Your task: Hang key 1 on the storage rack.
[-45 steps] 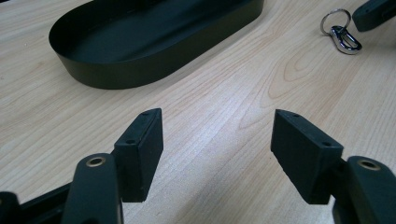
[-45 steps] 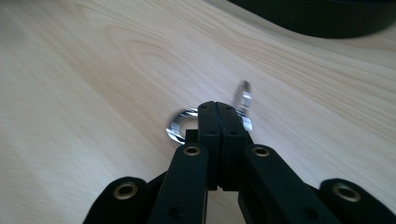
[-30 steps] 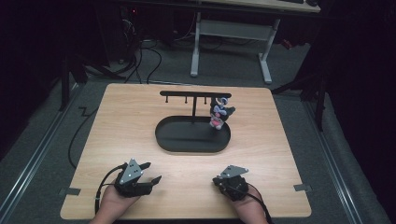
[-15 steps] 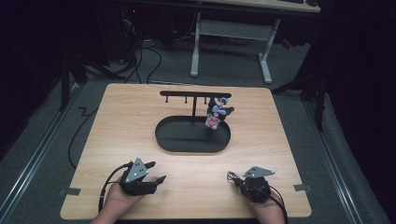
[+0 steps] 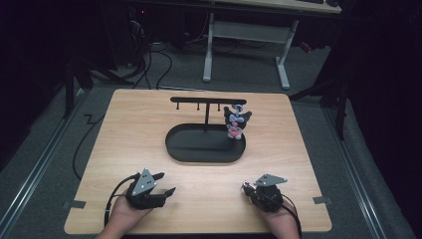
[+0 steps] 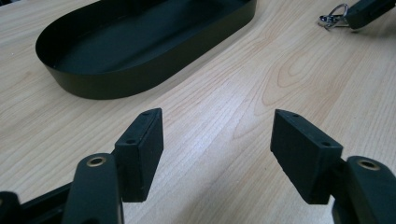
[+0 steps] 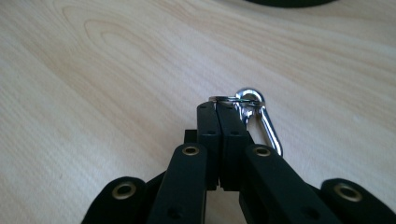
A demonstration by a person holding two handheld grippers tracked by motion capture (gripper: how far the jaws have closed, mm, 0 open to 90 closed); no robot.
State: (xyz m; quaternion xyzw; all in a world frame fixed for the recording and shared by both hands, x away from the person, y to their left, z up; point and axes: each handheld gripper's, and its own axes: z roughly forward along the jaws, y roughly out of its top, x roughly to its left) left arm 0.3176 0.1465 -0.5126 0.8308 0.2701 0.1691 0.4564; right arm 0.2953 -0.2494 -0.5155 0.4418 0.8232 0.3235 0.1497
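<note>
My right gripper [image 7: 217, 106] rests low over the wooden table [image 5: 149, 124] near its front right, shut on a small metal key ring [image 7: 223, 98]. A silver carabiner clip [image 7: 262, 122] hangs from that ring and lies along the right jaw. The same ring and clip [image 6: 332, 17] glint at the far gripper's tip in the left gripper view. My left gripper [image 5: 166, 183] sits at the front left, open, with only bare wood between its fingers [image 6: 140, 149]. A black oval tray [image 5: 189, 149] with a T-shaped hook stand [image 5: 208, 101] stands mid-table. A small black plush toy [image 5: 236, 122] hangs at the stand's right end.
The tray's near wall [image 6: 112, 86] lies just ahead of my left gripper. Tape marks [image 5: 74, 203] sit at the table's front corners. A white-legged desk [image 5: 246, 35] and floor cables [image 5: 154, 55] stand beyond the far edge.
My right gripper slid to the right along the front edge, then came slightly back left, jaws shut throughout. The left gripper has barely moved.
</note>
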